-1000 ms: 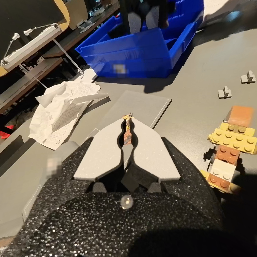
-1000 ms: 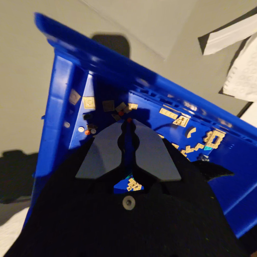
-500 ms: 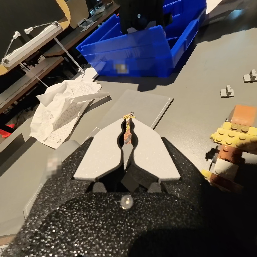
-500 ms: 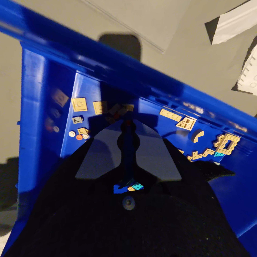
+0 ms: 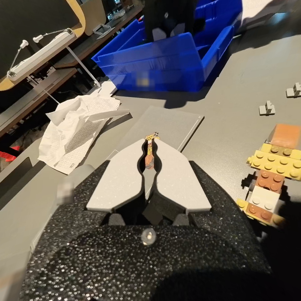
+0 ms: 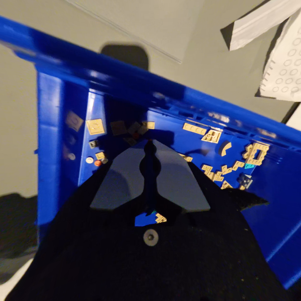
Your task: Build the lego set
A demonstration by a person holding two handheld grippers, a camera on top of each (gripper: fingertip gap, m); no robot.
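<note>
My left gripper (image 5: 151,140) is shut and empty, hovering over a grey instruction booklet (image 5: 171,120) whose printed picture shows through the finger gap. The part-built lego model (image 5: 268,162), of tan, brown and white bricks, lies on the table to its right. My right gripper (image 6: 149,141) reaches down into a blue bin (image 6: 114,78) and is shut on a small red round piece (image 6: 150,140) at its tips. Several tan plates (image 6: 95,128) and a tan frame piece (image 6: 255,154) lie on the bin floor. The right gripper also shows in the bin in the left wrist view (image 5: 162,32).
The blue bin (image 5: 154,65) stands at the back of the grey table. A crumpled white paper bag (image 5: 78,130) lies left of the booklet. Two small grey pieces (image 5: 267,110) (image 5: 294,92) sit at the right. Shelves and a desk edge lie beyond the table's left side. Tip to tip, the grippers are about 25 centimeters apart.
The right gripper's fingers have narrowed on the red piece and it has shifted a little inside the bin. The left gripper has only swayed slightly over the booklet.
</note>
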